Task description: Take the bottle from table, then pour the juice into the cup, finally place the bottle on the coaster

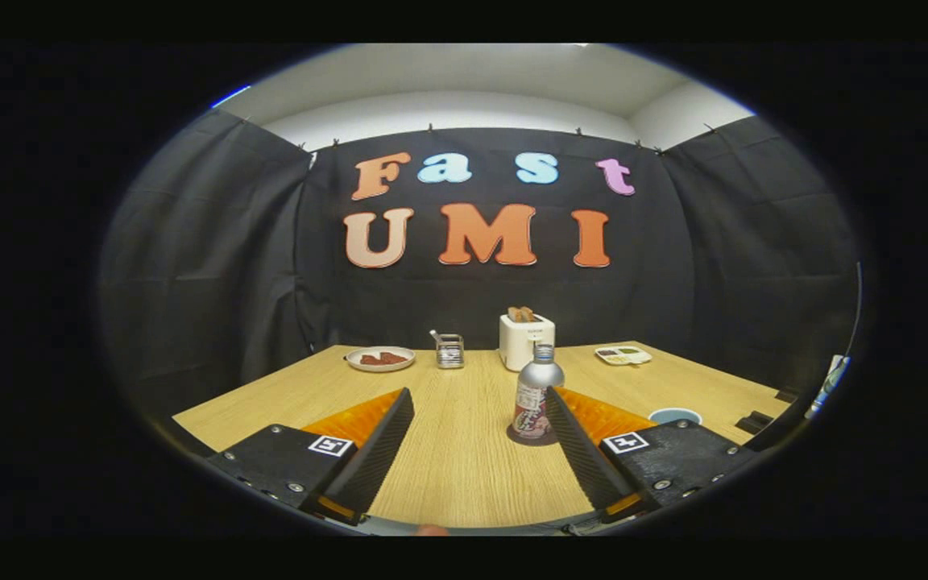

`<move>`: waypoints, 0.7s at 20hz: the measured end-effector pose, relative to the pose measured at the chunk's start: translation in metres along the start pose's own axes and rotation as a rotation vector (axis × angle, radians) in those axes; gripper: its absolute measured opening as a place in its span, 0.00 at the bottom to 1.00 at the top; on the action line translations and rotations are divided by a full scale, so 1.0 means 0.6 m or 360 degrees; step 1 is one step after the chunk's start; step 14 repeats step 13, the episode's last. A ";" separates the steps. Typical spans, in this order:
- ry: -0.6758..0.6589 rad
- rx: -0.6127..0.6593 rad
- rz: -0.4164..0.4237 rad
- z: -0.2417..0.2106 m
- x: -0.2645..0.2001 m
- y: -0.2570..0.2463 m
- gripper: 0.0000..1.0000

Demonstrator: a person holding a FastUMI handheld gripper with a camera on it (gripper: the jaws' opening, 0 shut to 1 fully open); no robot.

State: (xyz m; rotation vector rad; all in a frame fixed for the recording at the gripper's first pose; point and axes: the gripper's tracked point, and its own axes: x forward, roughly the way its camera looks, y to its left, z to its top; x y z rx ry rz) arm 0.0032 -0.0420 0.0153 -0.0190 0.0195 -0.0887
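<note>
The gripper (480,399) has its two fingers spread wide apart, and nothing is held between them. The bottle (536,396) stands upright on the wooden table (456,459), just ahead of the fingers and close beside the right finger's tip. It is a silver bottle with a label around it, and it sits on a dark round coaster (522,439).

To the right of the bottle, past the right finger, is the cup (674,416), with a blue rim. The finger hides part of it. Further right of the bottle, by the table's edge, lies a small dark thing (754,421) that is too small to make out.

Right behind the bottle, at the back of the table, stands a white toaster (526,340) with bread poking out of the top. To the left of the bottle and far back is a small shiny metal holder (449,350). Further left of that is a round plate (381,358) with something reddish brown on it. To the right of the bottle and far back is a small flat dish (623,354) with bits of food in it.

The table to the left of the bottle is bare wood, from the fingers all the way up to the things at the back. So there is lots of open room on that side. The table's back edge runs close to the black cloth wall (214,266), which goes around three sides. Above the cloth is a white wall and ceiling.
</note>
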 end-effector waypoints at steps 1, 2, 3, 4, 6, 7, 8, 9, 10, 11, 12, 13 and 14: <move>0.0014 -0.0012 -0.0002 -0.004 0.005 -0.004 0.97; 0.0025 -0.0012 -0.0011 -0.007 0.009 -0.008 0.97; 0.0025 -0.0001 -0.0007 -0.005 0.012 -0.008 0.97; 0.0016 0.0023 0.0020 -0.001 0.013 0.000 0.97; 0.0002 0.0046 0.0051 0.002 0.012 0.008 0.97; 0.0000 0.0029 0.0032 0.002 0.011 0.001 0.97; 0.0002 0.0018 0.0027 0.004 0.010 0.001 0.97; 0.0005 0.0023 0.0033 0.004 0.009 0.007 0.97; -0.0001 0.0038 0.0049 0.005 0.007 0.014 0.97; -0.0009 0.0056 0.0067 0.007 0.004 0.021 0.97; -0.0007 0.0070 0.0075 0.007 0.002 0.025 0.97; 0.0000 0.0070 0.0072 0.002 -0.001 0.025 0.97; 0.0000 0.0070 0.0072 0.002 -0.001 0.025 0.97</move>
